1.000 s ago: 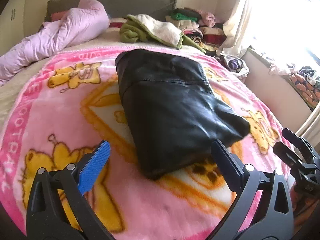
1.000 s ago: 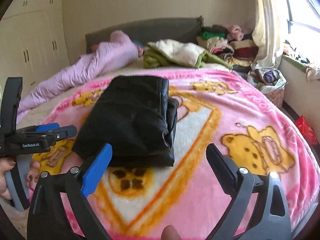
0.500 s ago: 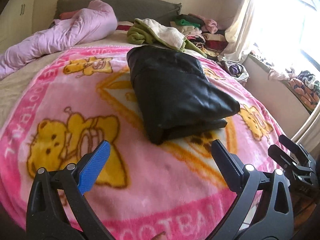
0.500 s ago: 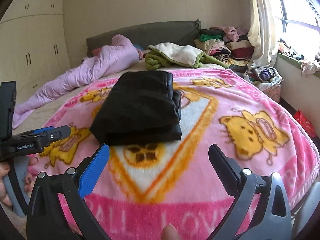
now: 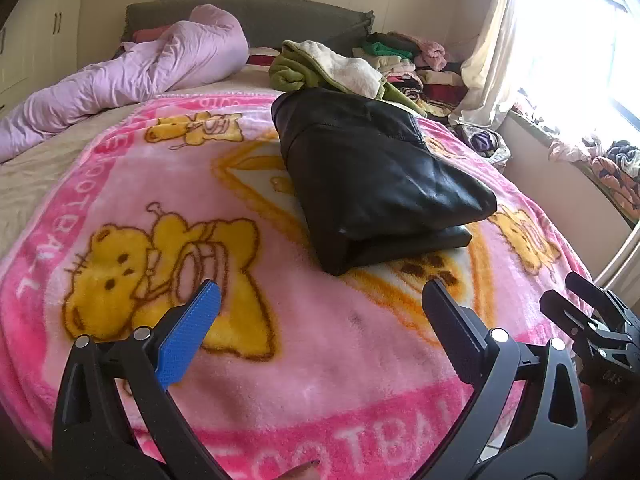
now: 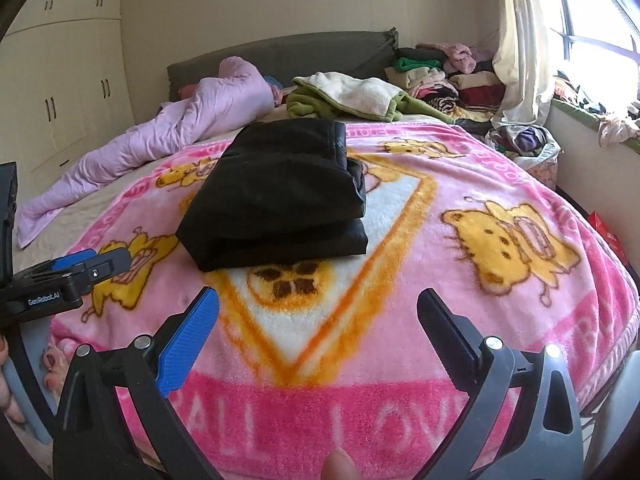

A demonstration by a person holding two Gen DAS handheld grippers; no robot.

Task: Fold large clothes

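Note:
A black leather garment (image 5: 372, 176) lies folded into a thick rectangle on the pink cartoon blanket (image 5: 160, 184); it also shows in the right wrist view (image 6: 280, 196). My left gripper (image 5: 320, 300) is open and empty, held back from the garment's near edge. My right gripper (image 6: 318, 304) is open and empty, also short of the garment, over the blanket's near part. The right gripper shows at the far right of the left wrist view (image 5: 592, 320). The left gripper shows at the left edge of the right wrist view (image 6: 68, 276).
A lilac duvet (image 6: 180, 128) lies at the bed's far left. A green and cream blanket (image 6: 352, 96) sits behind the garment. Stacked clothes (image 6: 440, 76) pile by the headboard (image 6: 280, 52). A basket of clothes (image 6: 524, 140) stands by the window wall. Wardrobes (image 6: 60, 80) stand left.
Both grippers have pulled back from the folded garment toward the foot of the bed. The garment has stayed folded on the blanket.

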